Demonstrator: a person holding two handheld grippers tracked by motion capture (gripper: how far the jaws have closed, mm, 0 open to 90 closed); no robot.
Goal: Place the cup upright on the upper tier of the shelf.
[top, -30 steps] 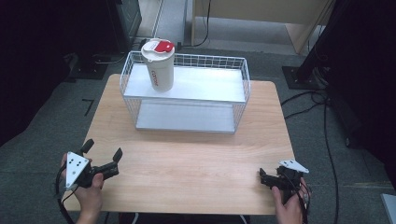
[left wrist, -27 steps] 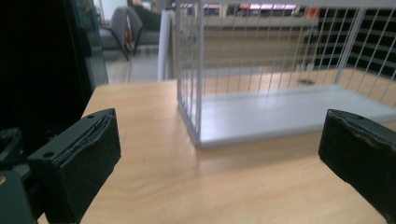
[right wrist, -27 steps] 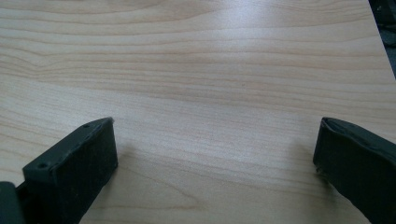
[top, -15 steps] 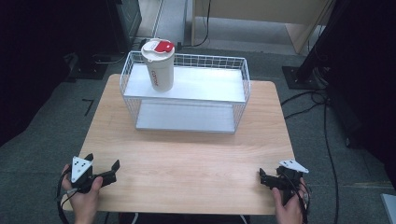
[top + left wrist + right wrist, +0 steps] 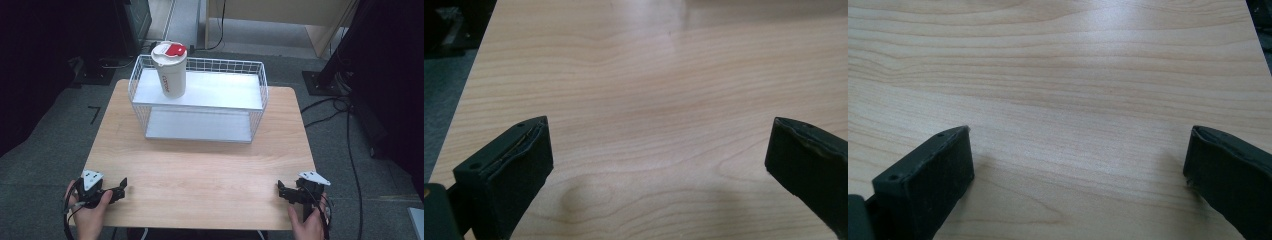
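Looking down from the high view, a pale wooden table (image 5: pixel 200 170) stands on grey floor, with a white wire basket (image 5: pixel 260 107) at its far half. A white cup (image 5: pixel 170 74) with a red-and-white lid stands upright in the basket's far left corner, on the basket's upper white shelf; a lower white shelf shows beneath at the front. At the near left corner of the table, the left hand (image 5: pixel 90 217) holds the left gripper (image 5: pixel 121 185), its grey plate on top and its jaws apart, pointing toward the middle of the table. At the near right corner, the right hand (image 5: pixel 306 226) holds the right gripper (image 5: pixel 281 188), also with a grey plate, its jaws pointing left across the table and apart with nothing between them. Both grippers are well apart from the basket and from each other. In the left gripper view, the two black jaws of the left gripper (image 5: pixel 659 160) stand wide apart over bare wood grain, with the table's edge and grey floor at the upper left. In the right gripper view, the right gripper (image 5: pixel 1078 162) likewise has its jaws spread wide over bare wood, the table's edge showing at the upper right.
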